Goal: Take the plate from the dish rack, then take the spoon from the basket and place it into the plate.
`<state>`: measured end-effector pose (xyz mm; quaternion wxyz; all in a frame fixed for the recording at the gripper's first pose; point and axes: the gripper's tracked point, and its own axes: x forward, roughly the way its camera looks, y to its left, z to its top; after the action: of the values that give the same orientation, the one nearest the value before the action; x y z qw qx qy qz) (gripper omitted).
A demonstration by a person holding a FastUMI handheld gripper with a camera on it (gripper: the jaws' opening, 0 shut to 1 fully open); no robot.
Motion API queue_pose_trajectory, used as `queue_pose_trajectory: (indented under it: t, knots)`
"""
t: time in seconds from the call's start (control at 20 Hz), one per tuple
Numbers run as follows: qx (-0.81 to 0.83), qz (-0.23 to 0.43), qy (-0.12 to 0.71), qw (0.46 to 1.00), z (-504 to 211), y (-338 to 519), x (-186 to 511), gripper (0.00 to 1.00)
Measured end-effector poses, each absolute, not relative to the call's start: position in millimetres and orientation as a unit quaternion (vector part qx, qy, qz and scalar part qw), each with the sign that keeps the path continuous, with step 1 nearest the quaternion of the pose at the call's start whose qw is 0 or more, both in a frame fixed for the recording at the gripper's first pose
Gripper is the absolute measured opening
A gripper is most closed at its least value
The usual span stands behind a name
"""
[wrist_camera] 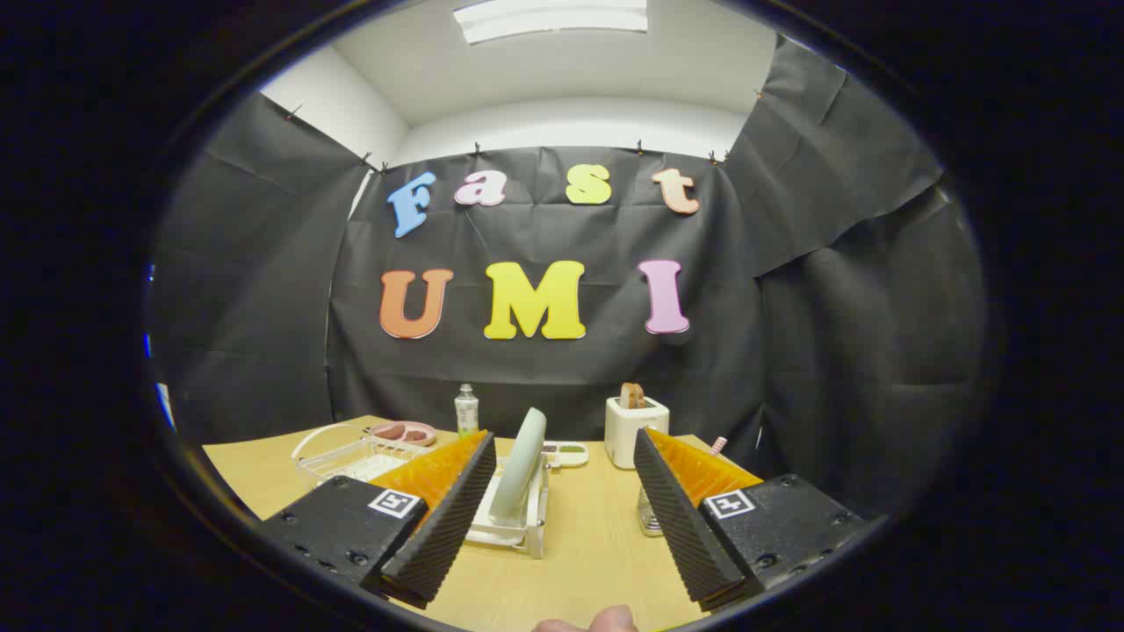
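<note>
The handheld two-finger gripper point(562, 474), with ribbed black pads on orange fingers point(448, 513), is spread wide and grips nothing; neither pad touches anything. Between the fingers and just ahead, nearer the left one, a pale green round plate point(520, 470) stands on edge in a white plastic dish rack point(518, 527) on the light wooden table point(597, 562). Beyond the left finger sits a clear wire-framed basket point(347, 452); whether a spoon lies in it cannot be made out. Behind it are a pink dish holding dark pieces point(402, 432) and a small clear bottle point(466, 409). Beyond the right finger stands a white toaster with bread in it point(636, 426).
</note>
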<state>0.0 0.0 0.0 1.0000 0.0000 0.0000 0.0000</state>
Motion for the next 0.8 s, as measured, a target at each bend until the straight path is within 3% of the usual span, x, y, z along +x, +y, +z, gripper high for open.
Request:
queue_pose_trajectory:
  t: [0.8]
  knots:
    - [0.006,-0.003,0.025,1.0,-16,1,8,1.0]
